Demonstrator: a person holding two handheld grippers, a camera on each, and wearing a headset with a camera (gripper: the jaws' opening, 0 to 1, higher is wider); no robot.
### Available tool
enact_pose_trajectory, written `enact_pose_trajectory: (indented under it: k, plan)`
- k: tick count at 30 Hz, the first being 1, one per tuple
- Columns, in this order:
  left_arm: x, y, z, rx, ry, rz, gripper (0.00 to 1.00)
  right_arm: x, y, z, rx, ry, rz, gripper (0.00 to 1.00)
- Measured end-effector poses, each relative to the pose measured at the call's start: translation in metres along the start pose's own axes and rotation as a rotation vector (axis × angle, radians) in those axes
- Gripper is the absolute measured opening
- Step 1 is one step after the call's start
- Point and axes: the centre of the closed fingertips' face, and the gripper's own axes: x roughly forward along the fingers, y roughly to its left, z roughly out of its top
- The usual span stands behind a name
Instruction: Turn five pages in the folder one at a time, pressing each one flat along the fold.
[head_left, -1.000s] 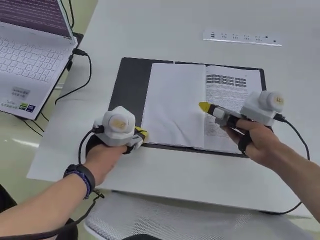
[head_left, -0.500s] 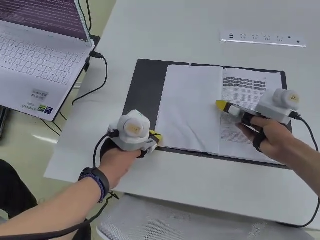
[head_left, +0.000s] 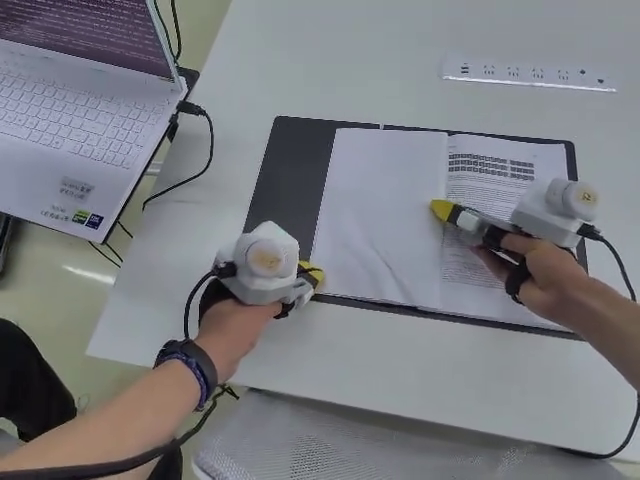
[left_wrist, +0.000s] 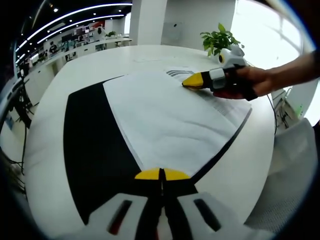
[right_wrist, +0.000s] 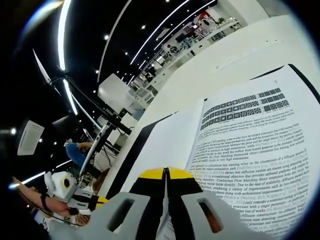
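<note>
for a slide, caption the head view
Right tool tip sits on the folder's fold; left tool rests at the blank page's corner

Printed page (right_wrist: 250, 150): text illegible

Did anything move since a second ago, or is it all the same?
Nothing really moved; only the head camera shifted. The right hand-held gripper still rests shut on the fold of the folder. The left hand-held gripper still sits shut by the blank page at its lower corner.

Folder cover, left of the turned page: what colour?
The folder cover is black; the head view shows it best.
</note>
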Motion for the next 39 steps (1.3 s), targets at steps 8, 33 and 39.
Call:
enact_pose_trajectory:
  k: [8,33,39]
  plan:
    - [0.000,0.000,0.000,-0.008,-0.004,0.000,0.00,0.012,-0.011,0.013,0.008,-0.041,-0.017,0.00]
    - [-0.001,0.001,0.000,-0.030,-0.008,0.008,0.00,0.039,-0.023,0.054,0.031,-0.174,-0.118,0.00]
    - [-0.004,-0.002,0.002,-0.034,-0.010,0.007,0.00,0.048,-0.027,0.065,0.007,-0.160,-0.150,0.00]
